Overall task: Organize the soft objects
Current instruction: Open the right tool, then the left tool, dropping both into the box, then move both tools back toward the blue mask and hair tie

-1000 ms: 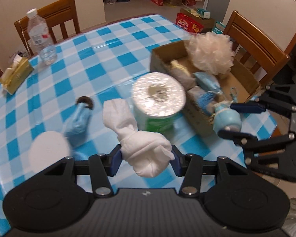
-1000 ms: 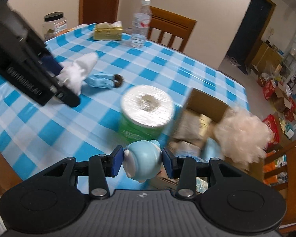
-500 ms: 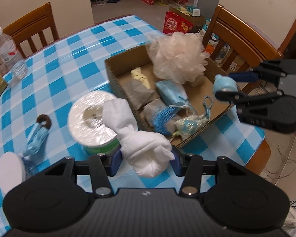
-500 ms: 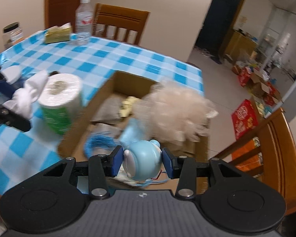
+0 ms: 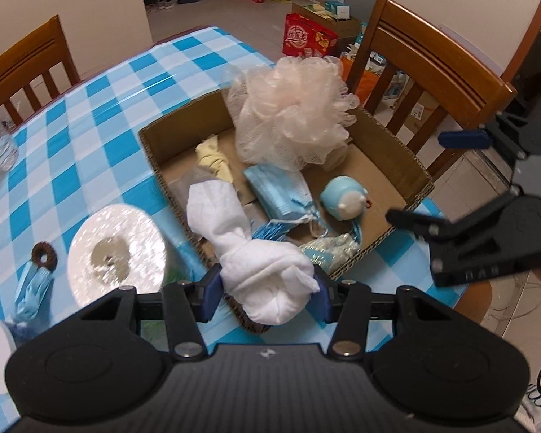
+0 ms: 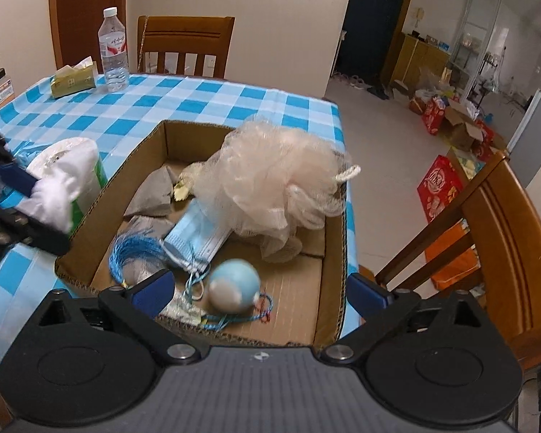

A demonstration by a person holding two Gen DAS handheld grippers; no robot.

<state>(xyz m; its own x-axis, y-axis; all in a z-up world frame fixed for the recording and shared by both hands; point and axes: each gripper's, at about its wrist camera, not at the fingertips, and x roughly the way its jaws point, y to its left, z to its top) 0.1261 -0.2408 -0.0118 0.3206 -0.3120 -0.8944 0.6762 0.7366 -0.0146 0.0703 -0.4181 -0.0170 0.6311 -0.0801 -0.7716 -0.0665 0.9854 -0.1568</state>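
The cardboard box [image 6: 328, 245] holds the blue plush toy [image 6: 234, 286], loofah and masks. The right claw [image 6: 259, 290] gapes empty; the left claw [image 5: 268, 288] grips a white cloth [image 5: 256, 259] above the desk, undelivered.

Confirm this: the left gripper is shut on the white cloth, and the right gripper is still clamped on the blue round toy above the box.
Not quite. The right gripper is open, and the blue round toy lies in the cardboard box, as the right wrist view shows. The left gripper is indeed shut on the white cloth.
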